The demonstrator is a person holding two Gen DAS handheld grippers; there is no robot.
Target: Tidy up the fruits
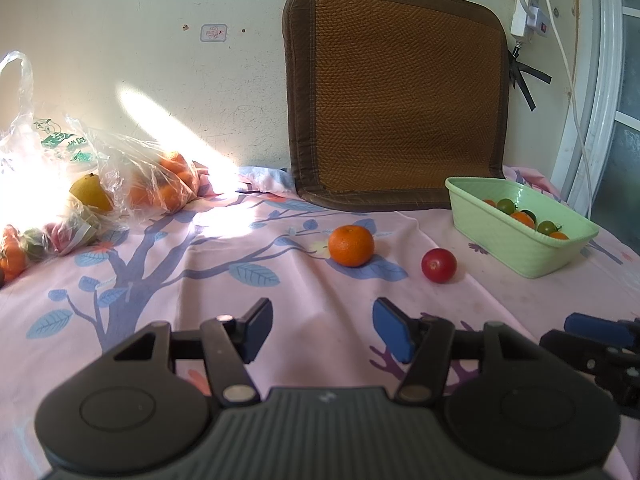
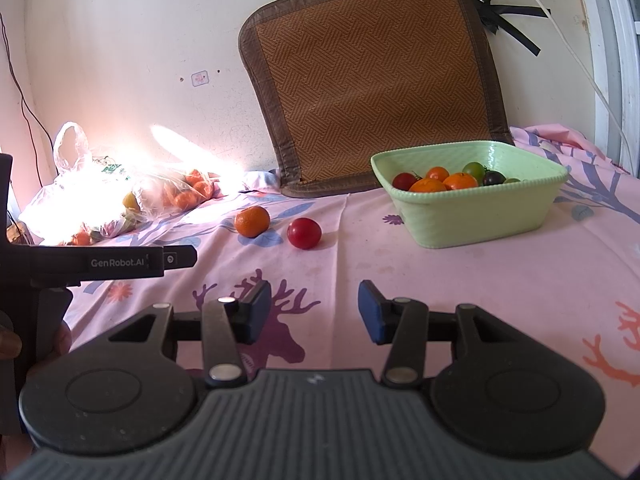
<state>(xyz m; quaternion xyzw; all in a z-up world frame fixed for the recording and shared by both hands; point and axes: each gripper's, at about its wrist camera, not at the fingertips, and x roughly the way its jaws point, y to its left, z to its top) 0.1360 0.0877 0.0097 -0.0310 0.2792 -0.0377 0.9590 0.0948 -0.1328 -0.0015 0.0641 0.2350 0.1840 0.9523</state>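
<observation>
An orange tangerine point(image 1: 351, 245) and a red tomato point(image 1: 439, 265) lie loose on the pink patterned cloth; they also show in the right wrist view, tangerine point(image 2: 252, 221) and tomato point(image 2: 304, 233). A light green basket point(image 1: 516, 236) at the right holds several tangerines and small tomatoes; it also shows in the right wrist view point(image 2: 476, 216). My left gripper point(image 1: 322, 330) is open and empty, short of the tangerine. My right gripper point(image 2: 314, 312) is open and empty, short of the basket and tomato.
Clear plastic bags point(image 1: 80, 184) with tangerines and other fruit lie at the far left against the wall. A brown woven mat point(image 1: 400, 96) leans on the wall behind the basket. Cables and a power strip point(image 1: 532, 12) hang at the right.
</observation>
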